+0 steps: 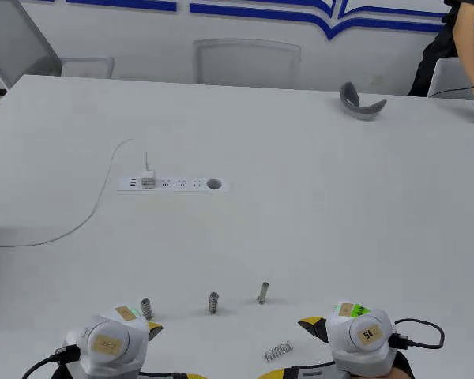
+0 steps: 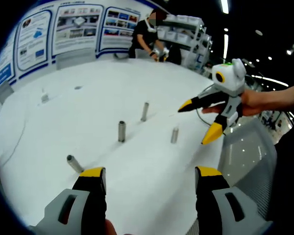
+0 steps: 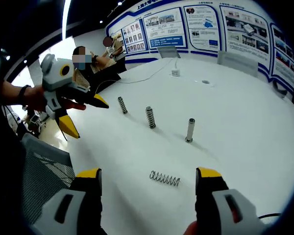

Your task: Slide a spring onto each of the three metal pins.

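Note:
Three short metal pins stand in a row near the table's front edge. The left pin [image 1: 146, 308] and the middle pin [image 1: 213, 302] each wear a spring. The right pin [image 1: 263, 293] [image 3: 189, 130] is bare. A loose spring [image 1: 278, 350] [image 3: 164, 178] lies flat on the table in front of the bare pin, just ahead of my right gripper [image 3: 149, 174] [image 1: 295, 347], which is open and holds nothing. My left gripper [image 2: 149, 174] [image 1: 166, 351] is open too, hovering near the left pin [image 2: 74, 163], nothing between its fingers.
A white power strip [image 1: 174, 184] with a plugged charger and a trailing cable lies mid-table. A grey curved object [image 1: 361, 101] rests at the far right. A person's arm [image 1: 470, 47] reaches over the far right corner. Chairs stand behind the table.

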A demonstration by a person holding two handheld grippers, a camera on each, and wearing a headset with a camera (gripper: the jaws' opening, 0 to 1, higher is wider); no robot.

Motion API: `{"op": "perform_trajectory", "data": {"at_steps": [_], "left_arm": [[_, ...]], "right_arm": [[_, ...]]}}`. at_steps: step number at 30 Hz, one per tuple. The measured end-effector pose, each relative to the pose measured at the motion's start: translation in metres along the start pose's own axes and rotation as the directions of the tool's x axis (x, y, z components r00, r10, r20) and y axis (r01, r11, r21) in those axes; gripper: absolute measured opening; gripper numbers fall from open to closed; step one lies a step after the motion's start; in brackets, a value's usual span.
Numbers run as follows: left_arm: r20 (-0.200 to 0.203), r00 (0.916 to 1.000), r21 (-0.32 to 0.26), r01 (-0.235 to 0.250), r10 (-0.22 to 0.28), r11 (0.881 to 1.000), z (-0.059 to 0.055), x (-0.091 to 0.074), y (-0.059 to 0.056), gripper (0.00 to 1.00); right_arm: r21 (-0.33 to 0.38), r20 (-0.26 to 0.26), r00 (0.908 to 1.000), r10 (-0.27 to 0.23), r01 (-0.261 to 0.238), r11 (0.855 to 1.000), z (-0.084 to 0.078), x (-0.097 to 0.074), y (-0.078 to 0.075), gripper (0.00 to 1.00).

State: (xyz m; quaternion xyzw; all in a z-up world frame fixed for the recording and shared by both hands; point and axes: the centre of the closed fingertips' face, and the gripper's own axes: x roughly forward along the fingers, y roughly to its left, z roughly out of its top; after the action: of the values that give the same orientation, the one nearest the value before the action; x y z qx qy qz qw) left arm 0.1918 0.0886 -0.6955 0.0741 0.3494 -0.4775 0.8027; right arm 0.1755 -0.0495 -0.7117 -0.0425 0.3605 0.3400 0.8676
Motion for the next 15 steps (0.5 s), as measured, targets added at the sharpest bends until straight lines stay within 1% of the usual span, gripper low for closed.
{"op": "perform_trajectory", "data": {"at_steps": [3, 7, 9, 15], "left_arm": [[-0.008, 0.9999, 0.007, 0.012, -0.012, 1.000, 0.002, 0.007, -0.004, 0.76], [-0.014, 0.9997, 0.014, 0.020, -0.019, 1.000, 0.006, 0.014, -0.007, 0.77], [-0.013, 0.9996, 0.015, 0.024, -0.024, 1.000, 0.008, 0.018, -0.009, 0.77], [-0.030, 0.9983, 0.030, 0.050, -0.049, 0.998, 0.010, 0.030, -0.015, 0.77]], "right_arm": [[0.021, 0.016, 0.9999, -0.002, 0.002, 1.000, 0.000, -0.006, -0.002, 0.81], [0.019, 0.008, 0.9999, -0.011, 0.011, 1.000, -0.004, -0.012, -0.005, 0.83], [0.022, 0.012, 0.9998, -0.015, 0.015, 1.000, -0.005, -0.016, -0.008, 0.83], [0.036, 0.022, 0.9995, -0.022, 0.022, 0.999, -0.006, -0.024, -0.011, 0.85]]}}
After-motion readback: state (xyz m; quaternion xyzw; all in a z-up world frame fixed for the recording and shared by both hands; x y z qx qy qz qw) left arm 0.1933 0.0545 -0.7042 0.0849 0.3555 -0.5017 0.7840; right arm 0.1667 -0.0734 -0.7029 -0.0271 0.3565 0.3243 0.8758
